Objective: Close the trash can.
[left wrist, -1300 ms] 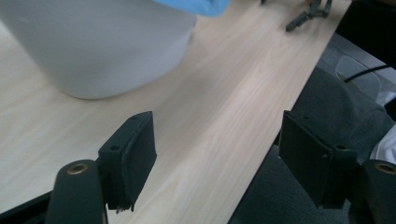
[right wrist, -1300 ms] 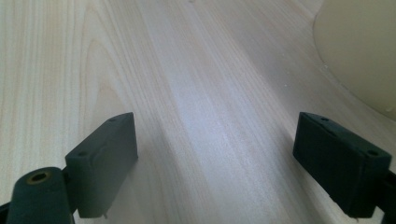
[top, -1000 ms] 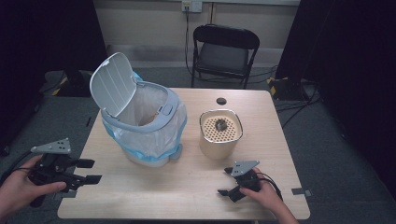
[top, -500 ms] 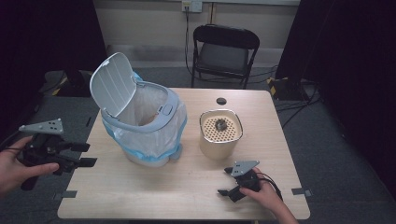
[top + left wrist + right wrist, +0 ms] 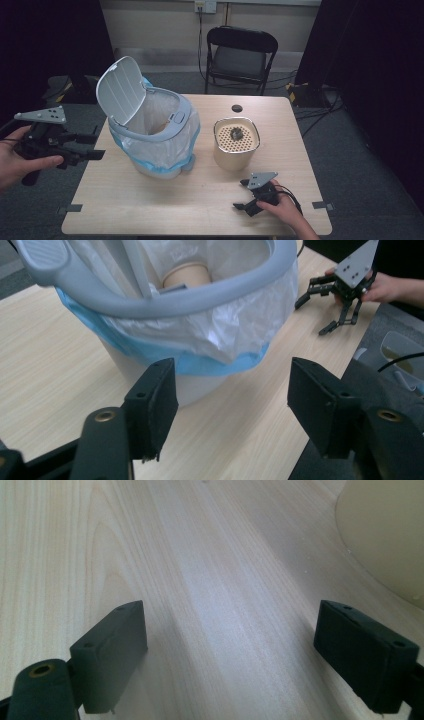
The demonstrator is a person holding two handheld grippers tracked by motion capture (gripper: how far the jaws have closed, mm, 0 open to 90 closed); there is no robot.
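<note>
L gripper point(image 5: 95, 147) held off the table's left edge, lifted above tabletop level, pointing toward the trash bin point(image 5: 155, 132). Its jaws have just been closing; they're abt half-open w/ nothing between them, pads clear of the bin. In the left gripper view the bin's grey rim point(image 5: 200, 295) and the white liner w/ blue hem sit just ahead of the jaws, a beige cup point(image 5: 187, 276) visible inside. Bin stands upright on the table point(image 5: 150, 210), left of center, flip lid point(image 5: 120, 90) tilted up at its back-left. Beige perforated-top canister point(image 5: 236, 145) just right of the bin, not touching. R gripper point(image 5: 245, 195) rests on the table near the front right, in front of the canister, jaws wide apart, empty, bare wood between them in the right gripper view. Small black disc point(image 5: 237, 108) near the far edge. Black folding chair point(image 5: 240, 55) behind the table.
</note>
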